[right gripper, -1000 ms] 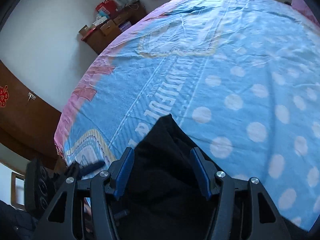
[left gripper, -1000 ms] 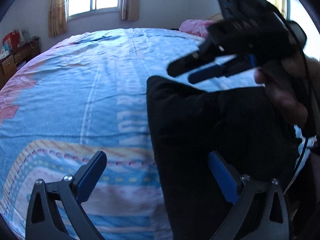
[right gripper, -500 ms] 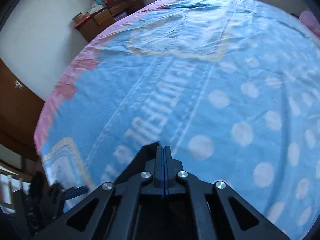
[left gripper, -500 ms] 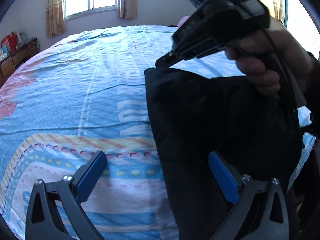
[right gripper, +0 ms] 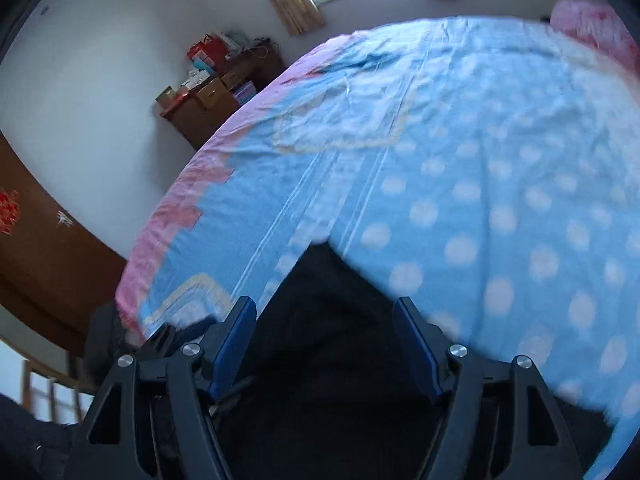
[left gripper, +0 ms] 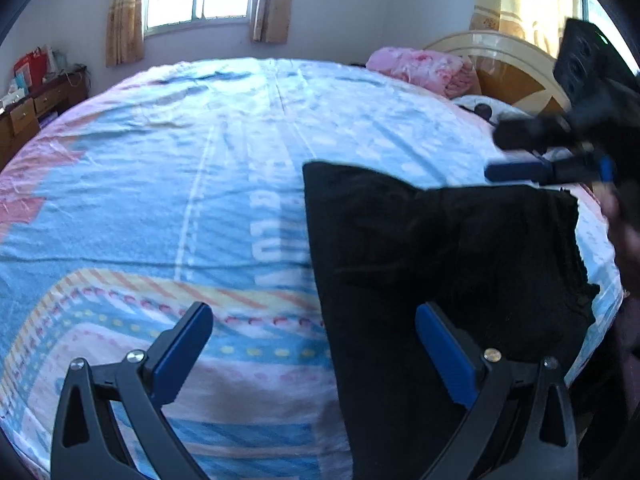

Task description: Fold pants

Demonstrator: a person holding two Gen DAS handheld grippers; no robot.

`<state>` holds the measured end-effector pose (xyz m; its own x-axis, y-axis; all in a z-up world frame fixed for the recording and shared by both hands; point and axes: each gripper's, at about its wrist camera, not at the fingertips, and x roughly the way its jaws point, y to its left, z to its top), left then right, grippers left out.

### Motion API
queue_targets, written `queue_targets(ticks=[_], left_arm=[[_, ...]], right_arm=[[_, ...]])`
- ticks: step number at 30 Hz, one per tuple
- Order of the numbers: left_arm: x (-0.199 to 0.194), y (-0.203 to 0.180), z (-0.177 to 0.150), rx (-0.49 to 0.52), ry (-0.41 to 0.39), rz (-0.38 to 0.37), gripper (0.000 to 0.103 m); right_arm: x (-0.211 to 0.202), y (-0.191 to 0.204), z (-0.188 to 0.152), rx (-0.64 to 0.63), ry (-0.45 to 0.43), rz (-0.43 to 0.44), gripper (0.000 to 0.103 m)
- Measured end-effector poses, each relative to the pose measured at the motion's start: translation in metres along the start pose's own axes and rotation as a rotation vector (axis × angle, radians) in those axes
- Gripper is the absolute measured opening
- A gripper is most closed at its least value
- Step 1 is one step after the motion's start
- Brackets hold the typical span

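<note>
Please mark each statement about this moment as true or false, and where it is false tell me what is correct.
1. The pants are black. True.
2. The pants lie on a bed sheet that is plain white. False: the sheet is light blue with white dots, stripes and pink borders.
3. The left gripper is clamped on the pants. False: its jaws stand wide apart, with only an edge of the fabric under them.
4. The right gripper has its jaws apart above the pants. True; they are opening and press on nothing.
5. A pink bundle lies near the headboard. True.
</note>
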<state>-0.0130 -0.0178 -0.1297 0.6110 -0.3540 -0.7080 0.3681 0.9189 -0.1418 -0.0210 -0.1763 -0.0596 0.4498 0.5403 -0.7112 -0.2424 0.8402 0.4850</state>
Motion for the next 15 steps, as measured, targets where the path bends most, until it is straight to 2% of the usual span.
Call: queue_targets(ticks=[2,5,6,8,11,15], left_arm=[[0.001,-0.003,-0.003,0.004,0.004,-0.006,0.103],[-0.001,-0.006,-0.005,0.021,0.003,0.007,0.103],[-0.002,-0.004,-0.005,0.017,0.000,0.005,0.103],[-0.009,-0.002,-0.001,0.013,-0.019,0.012,0.103],[-0.018,0.005,0.008,0.006,-0.055,0.020,0.103],[-0.018,0.009,0.021,0.001,-0.073,0.024,0.103]], right_arm=[[0.012,-0.005,-0.011,0.013,0.039,-0.002,0.072],[0.027,-0.027,-0.017,0.035,0.032,-0.117,0.070],[0.030,-0.035,-0.015,0.044,0.023,-0.132,0.065],[0.026,-0.046,-0.013,0.110,-0.001,-0.105,0.062],[0.006,-0.038,-0.021,0.113,-0.048,-0.092,0.064],[-0.041,-0.035,-0.054,0.137,-0.117,-0.019,0.064]])
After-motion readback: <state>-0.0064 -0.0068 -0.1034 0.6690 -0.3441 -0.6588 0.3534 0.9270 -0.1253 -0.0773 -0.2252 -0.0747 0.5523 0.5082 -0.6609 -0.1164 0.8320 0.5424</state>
